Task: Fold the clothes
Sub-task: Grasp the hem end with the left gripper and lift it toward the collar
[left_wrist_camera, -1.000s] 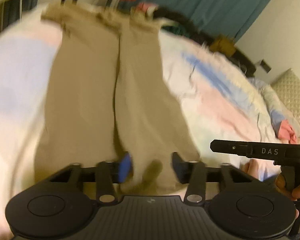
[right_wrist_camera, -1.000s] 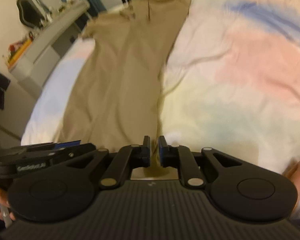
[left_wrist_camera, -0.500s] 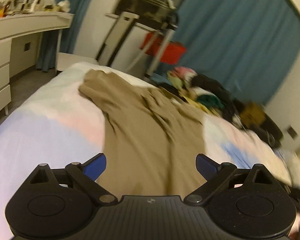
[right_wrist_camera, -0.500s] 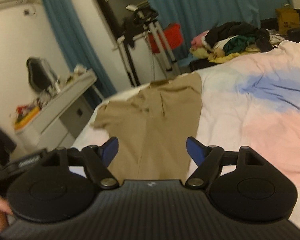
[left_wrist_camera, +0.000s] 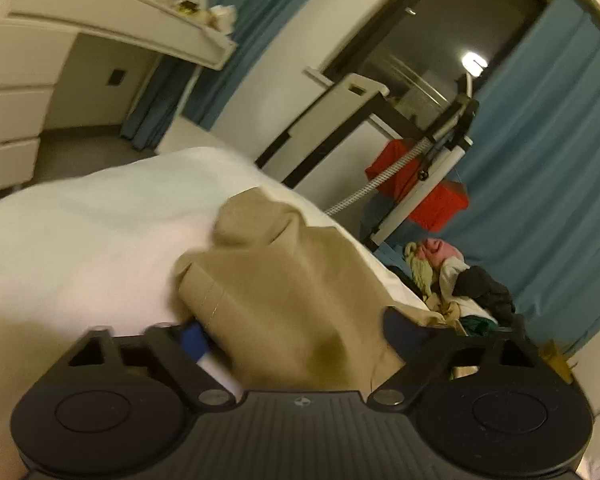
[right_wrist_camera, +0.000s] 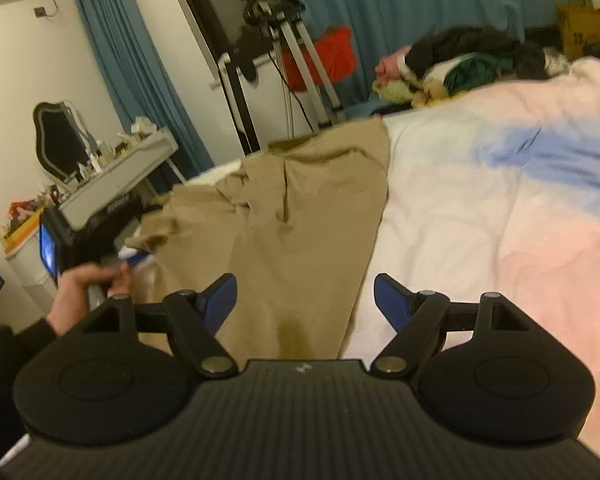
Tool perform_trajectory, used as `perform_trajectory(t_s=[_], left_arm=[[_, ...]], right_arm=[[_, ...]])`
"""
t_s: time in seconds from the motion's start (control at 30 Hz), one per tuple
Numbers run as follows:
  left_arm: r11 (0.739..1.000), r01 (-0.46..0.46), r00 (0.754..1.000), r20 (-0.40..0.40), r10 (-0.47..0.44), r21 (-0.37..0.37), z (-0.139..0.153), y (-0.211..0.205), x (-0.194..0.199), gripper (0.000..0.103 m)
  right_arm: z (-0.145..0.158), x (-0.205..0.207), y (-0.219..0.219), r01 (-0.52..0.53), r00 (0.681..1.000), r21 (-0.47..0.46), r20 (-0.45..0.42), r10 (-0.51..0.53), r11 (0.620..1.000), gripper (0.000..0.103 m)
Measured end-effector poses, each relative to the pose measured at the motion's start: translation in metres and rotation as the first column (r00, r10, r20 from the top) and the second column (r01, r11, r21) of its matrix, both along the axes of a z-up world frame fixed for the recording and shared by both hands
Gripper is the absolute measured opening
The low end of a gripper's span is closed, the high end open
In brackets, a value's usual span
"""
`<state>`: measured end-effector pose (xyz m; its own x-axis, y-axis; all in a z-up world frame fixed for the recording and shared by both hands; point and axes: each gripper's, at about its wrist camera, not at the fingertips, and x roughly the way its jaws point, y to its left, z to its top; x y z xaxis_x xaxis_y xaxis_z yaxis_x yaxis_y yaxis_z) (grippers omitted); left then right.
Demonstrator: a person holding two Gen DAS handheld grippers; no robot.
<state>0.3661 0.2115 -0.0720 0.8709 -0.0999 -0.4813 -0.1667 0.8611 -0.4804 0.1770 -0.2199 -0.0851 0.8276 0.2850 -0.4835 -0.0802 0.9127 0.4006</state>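
Jaws of both grippers stand wide apart, gripping nothing. Left gripper (left_wrist_camera: 296, 332): its blue-padded fingers (left_wrist_camera: 194, 340) straddle a bunched edge of the tan trousers (left_wrist_camera: 284, 280), the cloth lying between them without being pinched. Right gripper (right_wrist_camera: 304, 300): fingers spread above the near end of the same tan trousers (right_wrist_camera: 300, 220).

Trousers: spread lengthwise on the bed (right_wrist_camera: 500, 208), rumpled at the far end, where they reach the bed's edge. Bed cover: pale, with pink and blue patches, extending to the right of the trousers in the right wrist view.

Left of the trousers in that view, a hand (right_wrist_camera: 86, 284) grips the handle of the left gripper, whose small lit screen (right_wrist_camera: 47, 250) faces the camera; lettering on its body is too blurred to read.

Beyond the trousers: a heap of clothes (right_wrist_camera: 460, 60), a cardboard box (right_wrist_camera: 580, 26) bearing the figures "12", teal curtains (right_wrist_camera: 400, 4), a tripod stand (right_wrist_camera: 296, 52) and a cluttered white dresser (right_wrist_camera: 116, 176).
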Motion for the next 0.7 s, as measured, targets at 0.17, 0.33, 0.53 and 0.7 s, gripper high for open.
perform_trajectory(t_s=[0.17, 0.33, 0.53, 0.7], left_arm=[[0.999, -0.045, 0.999, 0.019, 0.044, 0.006, -0.022, 0.012, 0.063, 0.031], [0.987, 0.000, 0.999, 0.047, -0.007, 0.160, 0.002, -0.003, 0.075, 0.006], [0.910, 0.023, 0.992, 0.102, -0.071, 0.415, 0.064, -0.077, 0.052, 0.006], [0.840, 0.078, 0.983, 0.100, -0.155, 0.537, 0.098, -0.166, 0.047, 0.006]], right_arm=[[-0.018, 0.024, 0.004, -0.020, 0.998, 0.054, -0.065, 0.024, 0.998, 0.077], [-0.013, 0.025, -0.001, -0.009, 0.999, 0.076, -0.041, 0.012, 0.997, 0.077], [0.000, 0.006, -0.014, 0.020, 0.999, 0.093, -0.028, -0.017, 0.995, 0.078], [0.007, -0.007, -0.017, 0.046, 0.998, 0.028, -0.047, -0.045, 0.999, 0.078]])
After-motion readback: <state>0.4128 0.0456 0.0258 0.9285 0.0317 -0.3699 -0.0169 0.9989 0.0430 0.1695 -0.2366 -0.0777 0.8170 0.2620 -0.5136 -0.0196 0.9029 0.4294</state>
